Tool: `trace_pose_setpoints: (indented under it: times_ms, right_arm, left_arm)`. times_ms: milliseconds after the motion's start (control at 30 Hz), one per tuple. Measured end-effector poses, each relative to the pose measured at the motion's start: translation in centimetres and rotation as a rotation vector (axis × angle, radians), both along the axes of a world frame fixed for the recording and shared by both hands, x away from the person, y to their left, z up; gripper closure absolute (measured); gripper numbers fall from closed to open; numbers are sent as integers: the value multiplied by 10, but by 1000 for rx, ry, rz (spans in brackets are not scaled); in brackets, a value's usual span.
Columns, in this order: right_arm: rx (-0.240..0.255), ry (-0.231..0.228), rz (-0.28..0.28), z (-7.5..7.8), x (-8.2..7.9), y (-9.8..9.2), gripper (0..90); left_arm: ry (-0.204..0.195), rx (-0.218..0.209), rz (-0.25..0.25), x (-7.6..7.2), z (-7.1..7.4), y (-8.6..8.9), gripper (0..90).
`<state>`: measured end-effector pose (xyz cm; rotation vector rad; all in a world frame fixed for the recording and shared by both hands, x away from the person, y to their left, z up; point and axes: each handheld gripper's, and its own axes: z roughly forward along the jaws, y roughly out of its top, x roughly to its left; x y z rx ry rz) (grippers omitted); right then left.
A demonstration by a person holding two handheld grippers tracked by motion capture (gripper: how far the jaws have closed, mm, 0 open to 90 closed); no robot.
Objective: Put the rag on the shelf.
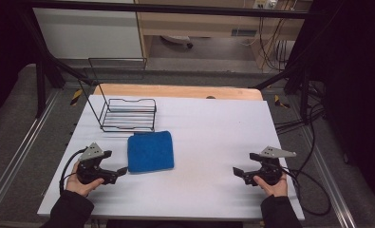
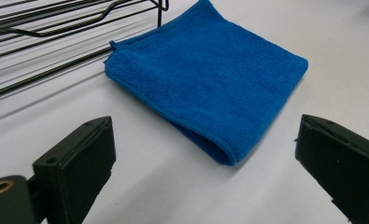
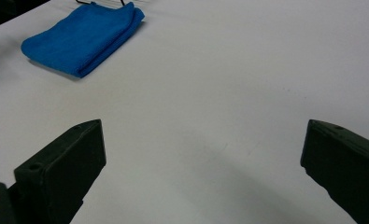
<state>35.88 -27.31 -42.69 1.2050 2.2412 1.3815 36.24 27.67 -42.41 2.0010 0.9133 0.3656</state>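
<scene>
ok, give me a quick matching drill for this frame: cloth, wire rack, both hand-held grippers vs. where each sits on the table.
Things:
1. blue cloth
2. wire rack
3. left hand-held gripper
4. right hand-held gripper

Places:
A. near right edge of the table, jaws open
B. far left, behind the cloth
C. left of centre, folded flat
D. near left, jaws open beside the cloth

Pairs: 1-C, 2-B, 3-D, 4-A

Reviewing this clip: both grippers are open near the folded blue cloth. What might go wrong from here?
1. The blue cloth lies folded in layers; the left gripper, jaws wide open just short of its near corner, may pinch only the top layer, so the cloth could unfold when lifted.
2. The wire rack stands right behind the cloth; a lift or push that way might snag it.
3. The right gripper is far off and may have to cross the white table to help.
</scene>
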Motion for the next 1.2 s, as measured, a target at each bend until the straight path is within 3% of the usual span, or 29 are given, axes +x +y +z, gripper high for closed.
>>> trace_pose_setpoints:
  times_ms: [333,667,1033,1200]
  right_arm:
    - [5,7,1,0,0,2,11]
    - [-1,10,-4,0,0,4,11]
    - [-18,12,3,-2,1,8,11]
    - [-18,12,3,-2,1,8,11]
  left_arm:
    - [4,17,2,-1,2,-5,55]
    - [4,48,-25,-3,7,-27,85]
    - [8,90,-70,0,17,-69,213]
    - [28,146,-124,5,14,-99,266]
